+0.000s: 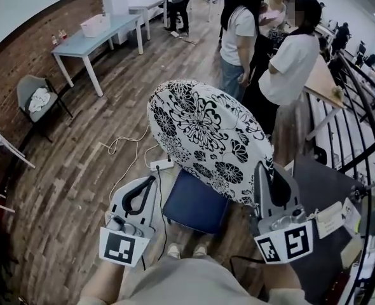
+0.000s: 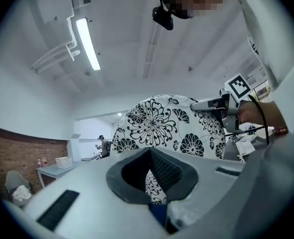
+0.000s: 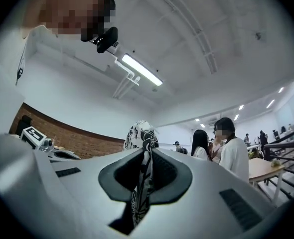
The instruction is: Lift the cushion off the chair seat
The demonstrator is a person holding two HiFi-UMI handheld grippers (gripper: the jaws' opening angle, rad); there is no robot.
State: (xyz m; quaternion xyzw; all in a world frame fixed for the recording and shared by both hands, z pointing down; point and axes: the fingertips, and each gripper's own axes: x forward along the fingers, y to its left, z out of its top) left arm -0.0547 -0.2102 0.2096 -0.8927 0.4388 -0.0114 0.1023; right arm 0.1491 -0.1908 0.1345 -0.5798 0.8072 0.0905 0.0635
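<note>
The round cushion (image 1: 206, 135), white with black flowers, hangs tilted in the air above the blue chair seat (image 1: 197, 203). My right gripper (image 1: 262, 172) is shut on the cushion's right edge; in the right gripper view the fabric (image 3: 143, 178) is pinched edge-on between the jaws. My left gripper (image 1: 150, 184) is to the left of the cushion's lower edge, apart from it. In the left gripper view the cushion's face (image 2: 162, 126) shows at a distance, and cushion and blue seat show through the gap of the left gripper (image 2: 151, 179), which stands open and holds nothing.
Two people (image 1: 283, 62) stand close behind the cushion beside a wooden table (image 1: 321, 81). A black railing (image 1: 365, 138) runs along the right. A power strip with white cable (image 1: 161, 164) lies on the wood floor. A grey chair (image 1: 38, 100) and a blue table (image 1: 95, 37) stand at the left wall.
</note>
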